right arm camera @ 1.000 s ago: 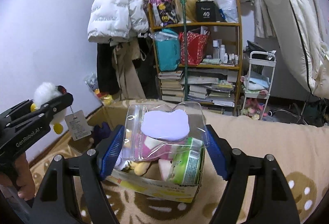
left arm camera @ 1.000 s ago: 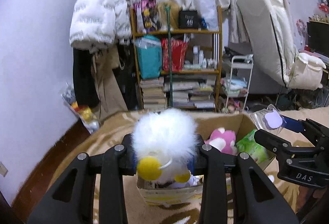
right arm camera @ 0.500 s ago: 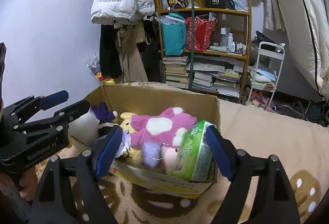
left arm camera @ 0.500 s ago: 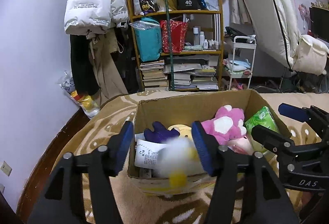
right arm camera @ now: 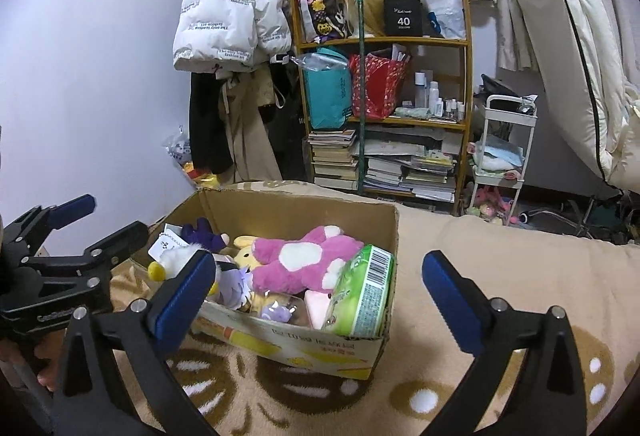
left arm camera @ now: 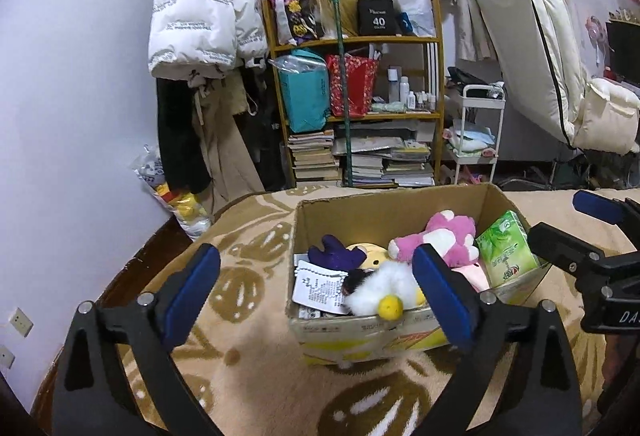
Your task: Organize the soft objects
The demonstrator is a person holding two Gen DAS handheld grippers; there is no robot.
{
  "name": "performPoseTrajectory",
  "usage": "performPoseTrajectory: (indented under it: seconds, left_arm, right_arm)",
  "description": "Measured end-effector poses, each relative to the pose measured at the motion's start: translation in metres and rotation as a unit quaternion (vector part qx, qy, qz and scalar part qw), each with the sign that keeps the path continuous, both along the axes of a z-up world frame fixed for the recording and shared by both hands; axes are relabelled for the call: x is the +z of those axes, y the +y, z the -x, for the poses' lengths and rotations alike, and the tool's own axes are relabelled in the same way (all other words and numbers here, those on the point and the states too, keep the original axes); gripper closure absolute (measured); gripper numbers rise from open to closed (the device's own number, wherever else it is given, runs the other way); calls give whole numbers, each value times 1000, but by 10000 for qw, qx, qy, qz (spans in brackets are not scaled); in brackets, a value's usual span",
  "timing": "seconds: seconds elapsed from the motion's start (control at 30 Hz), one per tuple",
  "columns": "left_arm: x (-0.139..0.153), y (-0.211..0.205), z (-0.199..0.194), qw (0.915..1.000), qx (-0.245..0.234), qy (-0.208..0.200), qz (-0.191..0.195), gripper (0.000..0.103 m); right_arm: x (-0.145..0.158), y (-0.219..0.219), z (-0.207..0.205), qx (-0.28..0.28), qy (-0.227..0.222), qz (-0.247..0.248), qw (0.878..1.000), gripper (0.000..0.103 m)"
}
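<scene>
A cardboard box [left arm camera: 392,207] stands on the tan patterned blanket, also in the right wrist view [right arm camera: 296,207]. In it lie a white fluffy toy with a yellow beak [left arm camera: 380,294] [right arm camera: 176,260], a pink and white plush [left arm camera: 448,236] [right arm camera: 304,260], a purple plush [left arm camera: 334,256], a yellow plush [right arm camera: 244,256], a green tissue pack [left arm camera: 506,256] [right arm camera: 360,296] and a small clear pouch with a lilac piece [right arm camera: 280,312]. My left gripper [left arm camera: 316,292] is open and empty, just before the box. My right gripper [right arm camera: 320,292] is open and empty at the box's near right.
A wooden shelf [left arm camera: 356,107] with books, bags and bottles stands behind, beside hanging coats [left arm camera: 204,27] and a white trolley [left arm camera: 476,139]. A leaning white mattress [left arm camera: 532,35] is at the right. The bed edge and dark floor [left arm camera: 132,268] are at the left.
My left gripper opened and dropped the white fluffy toy into the box. My right gripper opened and dropped the clear pouch into the box. Both have pulled back a little.
</scene>
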State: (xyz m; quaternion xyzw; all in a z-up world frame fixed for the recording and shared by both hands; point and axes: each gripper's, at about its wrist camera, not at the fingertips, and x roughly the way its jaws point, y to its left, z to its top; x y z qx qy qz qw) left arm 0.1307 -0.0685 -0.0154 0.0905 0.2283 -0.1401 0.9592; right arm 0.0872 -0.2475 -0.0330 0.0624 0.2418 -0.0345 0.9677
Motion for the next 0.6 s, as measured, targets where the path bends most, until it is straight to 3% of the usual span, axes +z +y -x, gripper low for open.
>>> performPoseTrajectory:
  seconds: [0.6]
  left_arm:
    - [34, 31, 79, 9993, 220, -298, -8, 2]
  right_arm:
    - [40, -1, 72, -265, -497, 9, 9984, 0]
